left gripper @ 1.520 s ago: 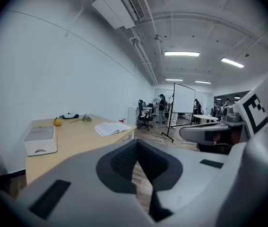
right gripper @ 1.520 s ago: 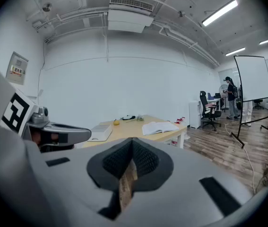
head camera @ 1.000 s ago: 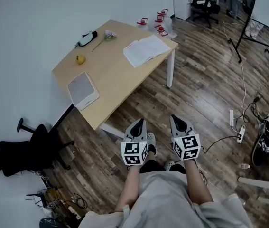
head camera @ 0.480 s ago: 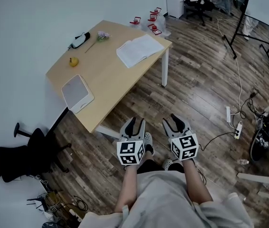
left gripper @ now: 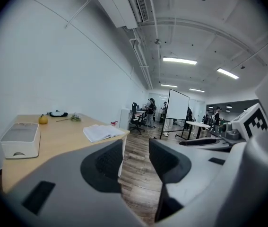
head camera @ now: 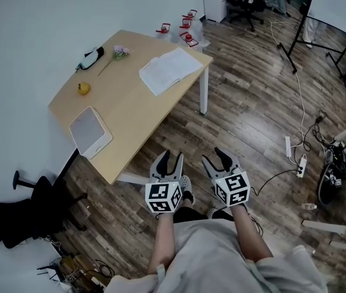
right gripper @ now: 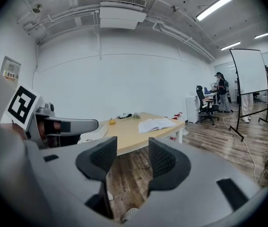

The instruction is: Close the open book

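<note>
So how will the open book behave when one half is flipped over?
The book lies open with thin pages, so they will probably flop and fan rather than lift stiffly. It looks light, so it may slide on the smooth table when pushed.

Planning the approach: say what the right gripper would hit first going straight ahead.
Right gripper, jaws opening and empty: likely the floor before the table, though depth is unclear.

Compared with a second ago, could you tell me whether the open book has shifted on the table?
No. The open book lies at the same table corner above the white leg; only the head view's framing changed.
</note>
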